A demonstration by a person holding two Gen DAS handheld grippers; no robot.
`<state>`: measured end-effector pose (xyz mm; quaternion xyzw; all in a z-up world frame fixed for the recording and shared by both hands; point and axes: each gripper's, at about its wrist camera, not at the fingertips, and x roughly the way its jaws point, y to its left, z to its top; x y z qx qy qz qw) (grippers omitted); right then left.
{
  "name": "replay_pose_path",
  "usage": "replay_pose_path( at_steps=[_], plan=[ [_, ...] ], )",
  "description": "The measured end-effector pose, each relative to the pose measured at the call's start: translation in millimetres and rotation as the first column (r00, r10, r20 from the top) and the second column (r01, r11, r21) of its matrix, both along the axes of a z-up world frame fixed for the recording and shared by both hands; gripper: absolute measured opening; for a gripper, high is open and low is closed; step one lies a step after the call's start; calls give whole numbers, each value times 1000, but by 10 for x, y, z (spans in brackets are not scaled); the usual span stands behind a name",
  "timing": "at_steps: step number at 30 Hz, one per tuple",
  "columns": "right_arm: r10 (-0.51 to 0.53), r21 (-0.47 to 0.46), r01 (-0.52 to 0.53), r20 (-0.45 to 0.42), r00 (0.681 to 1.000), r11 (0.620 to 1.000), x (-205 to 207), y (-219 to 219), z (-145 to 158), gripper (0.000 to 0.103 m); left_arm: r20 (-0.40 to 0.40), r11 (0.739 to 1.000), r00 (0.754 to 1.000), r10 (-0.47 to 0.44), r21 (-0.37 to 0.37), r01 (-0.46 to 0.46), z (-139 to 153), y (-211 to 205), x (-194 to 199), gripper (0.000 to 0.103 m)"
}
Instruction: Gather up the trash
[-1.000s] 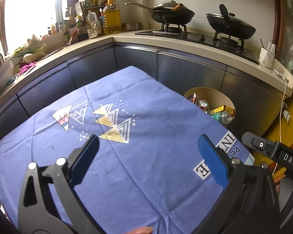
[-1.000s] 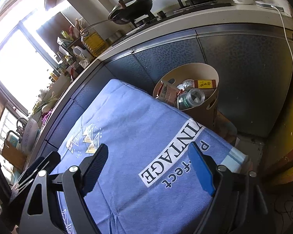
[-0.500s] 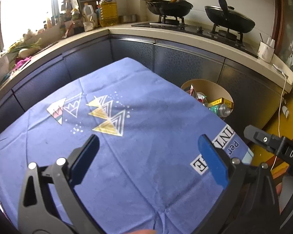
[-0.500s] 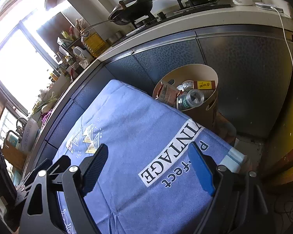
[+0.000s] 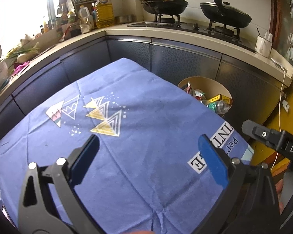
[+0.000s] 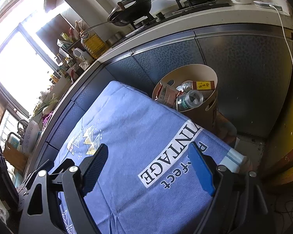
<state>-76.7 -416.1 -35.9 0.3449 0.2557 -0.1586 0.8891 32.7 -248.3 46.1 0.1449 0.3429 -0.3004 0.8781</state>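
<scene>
Right tool [image 6: 148,165] spread empty, bin [image 6: 211,78] half-hidden

Home kitchen: gas stove [image 5: 185,24] with two black woks [image 5: 225,15], L-shaped counter [image 5: 185,37], cooking-oil jug [image 5: 104,13], condiment clutter by window [image 6: 15,68], cloth-covered table [image 5: 146,136].

One blue tablecloth [image 5: 146,156] over the table; one round bin [image 6: 209,105] just beside its far corner, holding one clear plastic bottle [image 6: 189,99], one yellow box [image 6: 203,85] and one brown packet [image 6: 167,95]; two black pans [image 5: 166,3] on the stove; one big oil jug [image 5: 104,12] and one white mug [image 5: 263,44] on the counter; two grippers [image 5: 148,150], both empty
</scene>
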Motion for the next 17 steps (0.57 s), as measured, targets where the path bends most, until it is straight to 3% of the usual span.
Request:
replay_pose_path(
  at_steps=[7, 17],
  plan=[
    [3, 2, -3, 2, 1000, 1000, -1, 4, -1, 81, 32, 1000, 999, -19, -4, 19, 30, -5, -51, 97],
    [5, -4, -5, -2, 1000, 1000, 14, 15, -7, 81, 12, 1000, 1000, -18, -3, 18, 24, 2, -36, 97]
  ],
)
